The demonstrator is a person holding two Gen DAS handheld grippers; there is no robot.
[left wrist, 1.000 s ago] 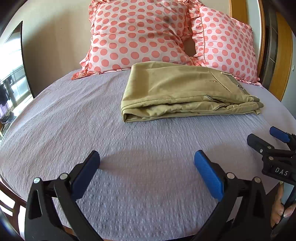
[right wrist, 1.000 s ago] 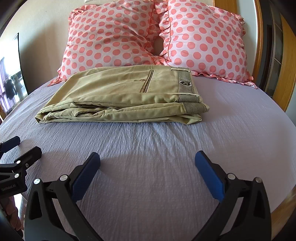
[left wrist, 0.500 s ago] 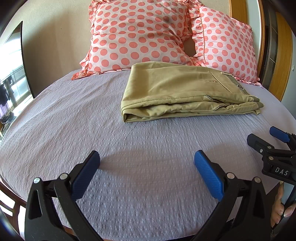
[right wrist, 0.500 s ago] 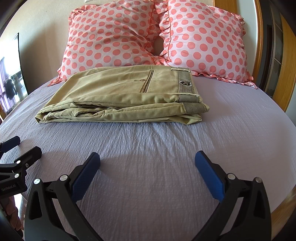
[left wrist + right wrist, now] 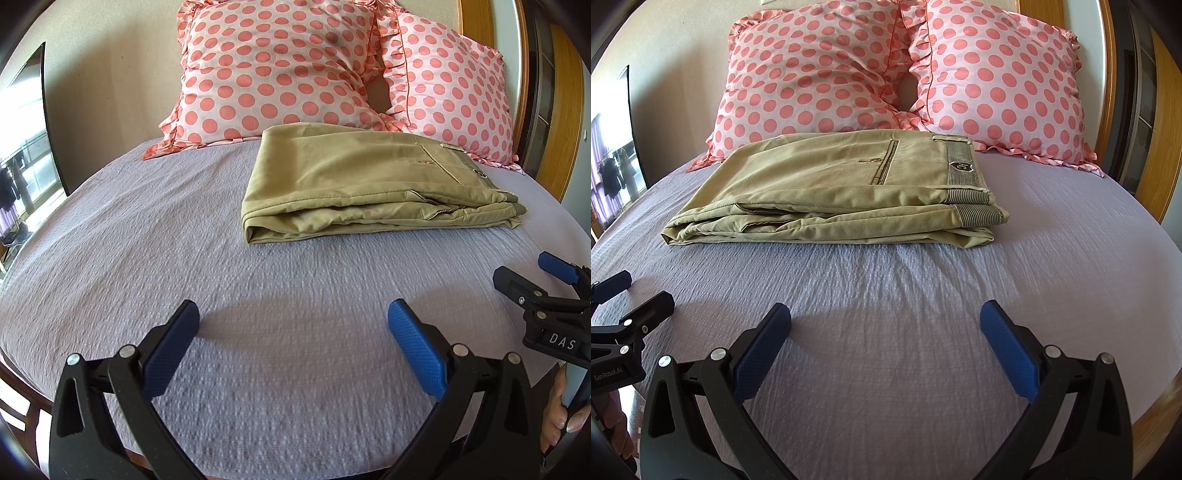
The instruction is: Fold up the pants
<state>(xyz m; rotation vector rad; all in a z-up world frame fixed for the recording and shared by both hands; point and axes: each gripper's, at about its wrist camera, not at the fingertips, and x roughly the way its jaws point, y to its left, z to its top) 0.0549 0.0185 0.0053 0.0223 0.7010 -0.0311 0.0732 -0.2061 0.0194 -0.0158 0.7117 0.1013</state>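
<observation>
Khaki pants lie folded in a flat stack on the lilac bed sheet, in front of the pillows. They also show in the right wrist view, waistband to the right. My left gripper is open and empty, low over the sheet, well short of the pants. My right gripper is open and empty too, equally far back. Each gripper shows at the edge of the other's view: the right one and the left one.
Two pink polka-dot pillows lean on the wall behind the pants. The lilac sheet covers the bed. A wooden frame stands at the right, a window at the left.
</observation>
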